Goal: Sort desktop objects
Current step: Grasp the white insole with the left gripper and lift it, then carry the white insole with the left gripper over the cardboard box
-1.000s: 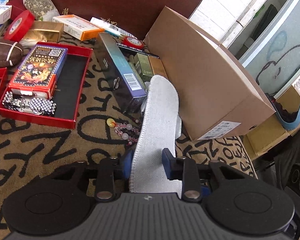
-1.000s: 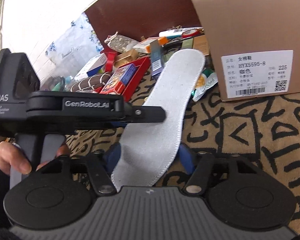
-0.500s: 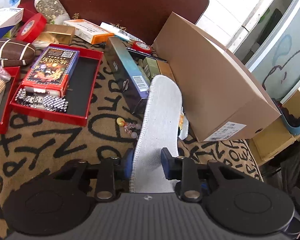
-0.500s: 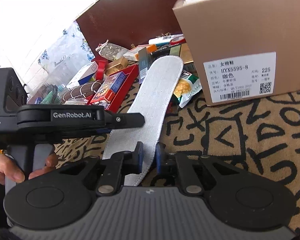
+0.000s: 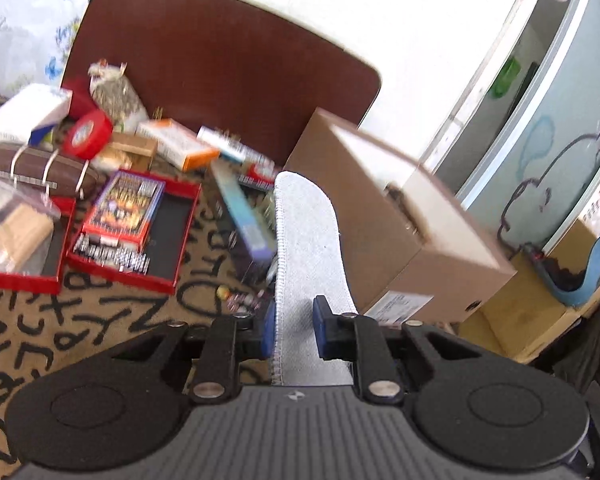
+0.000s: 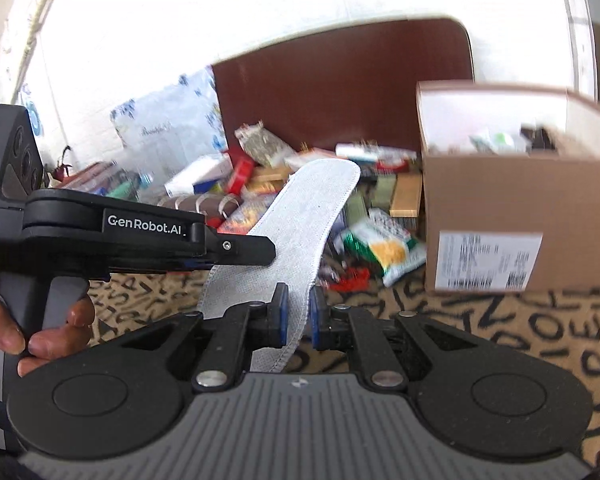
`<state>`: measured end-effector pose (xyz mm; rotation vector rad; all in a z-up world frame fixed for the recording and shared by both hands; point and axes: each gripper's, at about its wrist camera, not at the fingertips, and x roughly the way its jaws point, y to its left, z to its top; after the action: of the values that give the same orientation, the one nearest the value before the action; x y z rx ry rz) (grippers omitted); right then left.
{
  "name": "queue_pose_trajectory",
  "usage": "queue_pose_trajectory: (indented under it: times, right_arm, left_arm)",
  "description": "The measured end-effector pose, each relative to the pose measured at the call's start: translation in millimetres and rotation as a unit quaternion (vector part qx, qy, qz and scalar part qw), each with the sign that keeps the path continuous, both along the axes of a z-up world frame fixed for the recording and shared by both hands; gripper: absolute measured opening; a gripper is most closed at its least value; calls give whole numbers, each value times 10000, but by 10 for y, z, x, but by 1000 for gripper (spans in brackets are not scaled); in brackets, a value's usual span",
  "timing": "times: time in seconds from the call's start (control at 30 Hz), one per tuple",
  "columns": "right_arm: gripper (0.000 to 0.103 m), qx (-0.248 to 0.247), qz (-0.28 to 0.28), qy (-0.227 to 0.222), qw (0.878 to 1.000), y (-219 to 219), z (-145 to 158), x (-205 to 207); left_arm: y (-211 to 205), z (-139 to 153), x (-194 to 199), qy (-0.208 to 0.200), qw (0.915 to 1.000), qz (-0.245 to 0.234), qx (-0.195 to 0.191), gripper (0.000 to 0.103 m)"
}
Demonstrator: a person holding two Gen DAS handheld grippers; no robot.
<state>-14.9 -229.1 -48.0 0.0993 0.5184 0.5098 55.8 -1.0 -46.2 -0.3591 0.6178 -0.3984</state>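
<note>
A grey felt insole (image 5: 306, 240) is held in the air by both grippers at its near end. My left gripper (image 5: 294, 330) is shut on the insole. My right gripper (image 6: 298, 316) is shut on the same insole (image 6: 300, 216), with the left gripper's body (image 6: 112, 236) just left of it. The insole's toe points toward the brown shoe box (image 5: 400, 216), which stands open at the top in the right wrist view (image 6: 516, 216) with small items inside.
Red trays (image 5: 136, 236) with a card box and clips lie on the left. A blue carton (image 5: 244, 216), red tape roll (image 5: 88, 134), orange box (image 5: 176, 144), snack packet (image 6: 384, 244) and beads (image 5: 240, 298) crowd the letter-patterned mat. A dark chair back (image 5: 220, 60) stands behind.
Both grippers lifted the insole off the table and tilted upward. The right gripper went from open around the insole to shut on it. The shoe box's open top came into view.
</note>
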Motion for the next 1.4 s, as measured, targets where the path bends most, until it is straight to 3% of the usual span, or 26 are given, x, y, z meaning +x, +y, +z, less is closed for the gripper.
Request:
queue_pose_trajectory:
  times: [0.4,0.7,0.9,1.13,1.4]
  right_arm:
    - [9,59,-468,-788,9958,-357,457,69]
    - [9,-170,-830,-1089,9904,-666,678,483]
    - [9,-158,-964,-918,9910,-902,718,861]
    - [9,-400,-1017,-595,9922,-1035,641,1241]
    - [9,-331,-1069,-109,9937,-1167,474,1618]
  left_arm:
    - [-403,456,195,-691,9968,-344,-194,19]
    - [-814,665,605,-827,9952,-434,-309,19]
    - [-1100,675,875,-851,9955,-399,-114,19]
    - [-1347,577,1207,-666,9968,-409,164,19]
    - [-1500,441,1499,-393,9972,-424,471,20]
